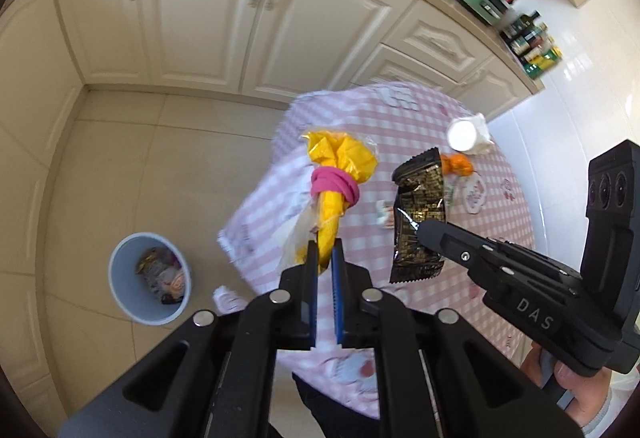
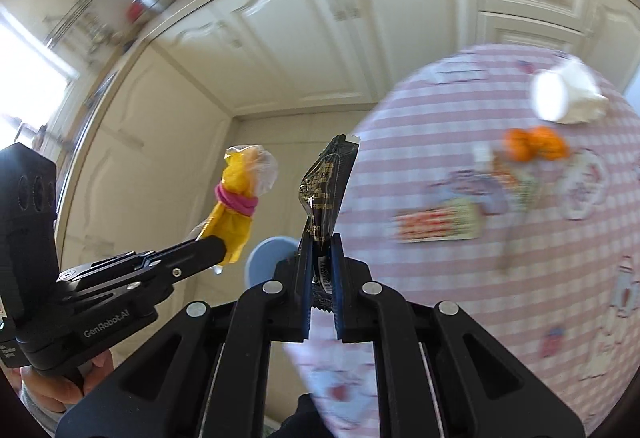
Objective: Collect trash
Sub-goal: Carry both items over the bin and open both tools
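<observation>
The left tool (image 1: 325, 258) is closed tight on the lower end of a yellow wrapper (image 1: 338, 174) tied with a pink band (image 1: 335, 188) and trailing clear plastic; the wrapper stands up from the jaws, lifted above the near edge of the tabletop (image 1: 432, 110); the right tool (image 2: 321, 258) is likewise clamped on the bottom of a black foil packet (image 2: 326, 186), which rises upright from between its blue pads (image 2: 306, 278) and is also held off the tabletop, just beside the yellow wrapper; the tabletop is round and draped in a pink checked cloth; toward its far side lie a white cup (image 1: 462, 135) on its side with crumpled white paper (image 1: 482, 136) touching it, and orange peel (image 1: 458, 164) near the cup, closer to the tools; in the blurred right wrist view a red and yellow flat packet (image 2: 440, 224) lies near the middle of the tabletop; a blue-grey bin (image 1: 149, 278) stands on the tiled floor to the left of the tabletop, well apart from it, with crumpled wrappers already inside; cream cabinets (image 1: 208, 18) run behind the tabletop.
</observation>
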`<state>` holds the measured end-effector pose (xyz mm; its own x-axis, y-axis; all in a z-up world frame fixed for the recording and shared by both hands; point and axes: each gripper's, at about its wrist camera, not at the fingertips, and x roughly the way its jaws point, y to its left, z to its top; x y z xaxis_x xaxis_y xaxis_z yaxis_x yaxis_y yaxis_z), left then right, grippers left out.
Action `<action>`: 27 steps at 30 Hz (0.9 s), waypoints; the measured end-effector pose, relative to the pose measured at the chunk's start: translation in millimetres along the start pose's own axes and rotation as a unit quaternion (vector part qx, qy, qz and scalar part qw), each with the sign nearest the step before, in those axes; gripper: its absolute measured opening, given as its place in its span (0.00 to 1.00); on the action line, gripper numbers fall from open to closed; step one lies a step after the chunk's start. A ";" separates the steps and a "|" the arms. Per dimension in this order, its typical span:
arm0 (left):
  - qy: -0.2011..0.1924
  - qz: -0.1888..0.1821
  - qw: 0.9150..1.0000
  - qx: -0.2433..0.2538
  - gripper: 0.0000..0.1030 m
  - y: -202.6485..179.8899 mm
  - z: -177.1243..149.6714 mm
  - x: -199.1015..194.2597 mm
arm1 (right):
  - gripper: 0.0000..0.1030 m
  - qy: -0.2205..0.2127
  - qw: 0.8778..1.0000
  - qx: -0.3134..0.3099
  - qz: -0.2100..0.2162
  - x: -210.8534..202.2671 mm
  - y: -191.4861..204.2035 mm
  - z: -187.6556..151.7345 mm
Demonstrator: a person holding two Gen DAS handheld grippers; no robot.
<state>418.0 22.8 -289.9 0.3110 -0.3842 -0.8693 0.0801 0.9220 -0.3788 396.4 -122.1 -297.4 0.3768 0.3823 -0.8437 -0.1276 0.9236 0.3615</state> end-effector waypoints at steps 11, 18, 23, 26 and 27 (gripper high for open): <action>-0.012 0.050 0.995 -0.080 0.06 135.8 -37.3 -63.5 | 0.07 0.036 0.997 -0.056 0.050 59.4 127.8 -14.1; -0.015 0.065 0.992 -0.103 0.06 189.0 -49.2 -85.0 | 0.07 0.044 0.995 -0.067 0.055 78.2 168.8 -22.8; -0.017 0.063 0.993 -0.102 0.06 202.2 -48.3 -90.9 | 0.07 0.045 0.995 -0.068 0.050 82.9 182.9 -24.4; -0.017 0.061 0.993 -0.100 0.06 206.5 -46.0 -91.6 | 0.07 0.042 0.996 -0.068 0.046 83.9 187.6 -22.2; -0.018 0.061 0.993 -0.099 0.08 207.0 -45.3 -91.5 | 0.07 0.042 0.996 -0.067 0.046 85.2 190.2 -22.3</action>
<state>363.2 246.6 -303.1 0.3406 -0.2651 -0.9021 -0.1471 0.9326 -0.3296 383.8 86.8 -309.5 0.2808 0.4606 -0.8420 -0.2814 0.8783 0.3865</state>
